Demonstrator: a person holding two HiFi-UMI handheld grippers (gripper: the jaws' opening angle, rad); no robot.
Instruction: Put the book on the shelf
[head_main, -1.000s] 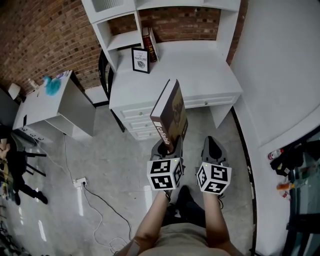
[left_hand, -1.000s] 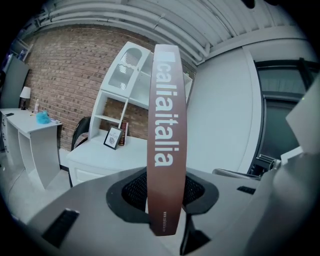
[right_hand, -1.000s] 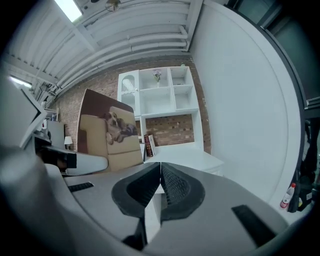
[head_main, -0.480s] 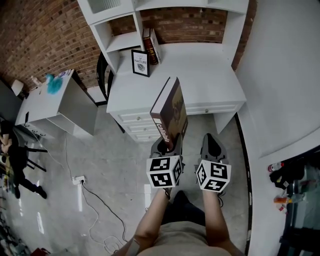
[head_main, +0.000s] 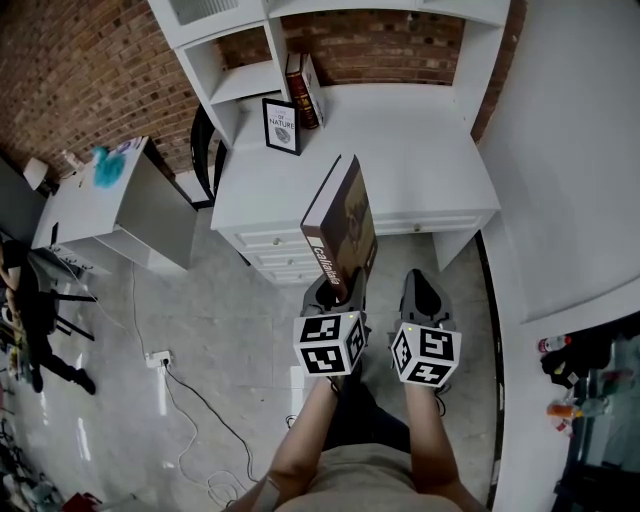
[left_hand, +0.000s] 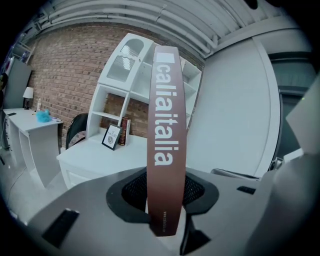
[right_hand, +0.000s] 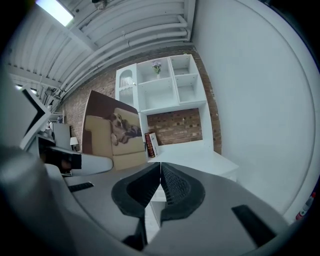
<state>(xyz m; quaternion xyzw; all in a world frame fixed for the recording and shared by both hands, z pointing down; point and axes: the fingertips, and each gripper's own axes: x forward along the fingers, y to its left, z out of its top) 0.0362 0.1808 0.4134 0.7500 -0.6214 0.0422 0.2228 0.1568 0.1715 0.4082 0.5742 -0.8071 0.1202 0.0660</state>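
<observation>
My left claw (head_main: 337, 292) grips the book (head_main: 341, 222) upright at frame centre, my right claw (head_main: 424, 288) clenched shut beside it.

Study or office room; white desk (head_main: 400, 140), shelf unit (head_main: 245, 82), brick wall (head_main: 80, 60), leaning books (head_main: 300, 90)

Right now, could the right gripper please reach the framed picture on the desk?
Probably not directly: the book, clamped upright in the left gripper, stands between the right gripper and the picture.
</observation>
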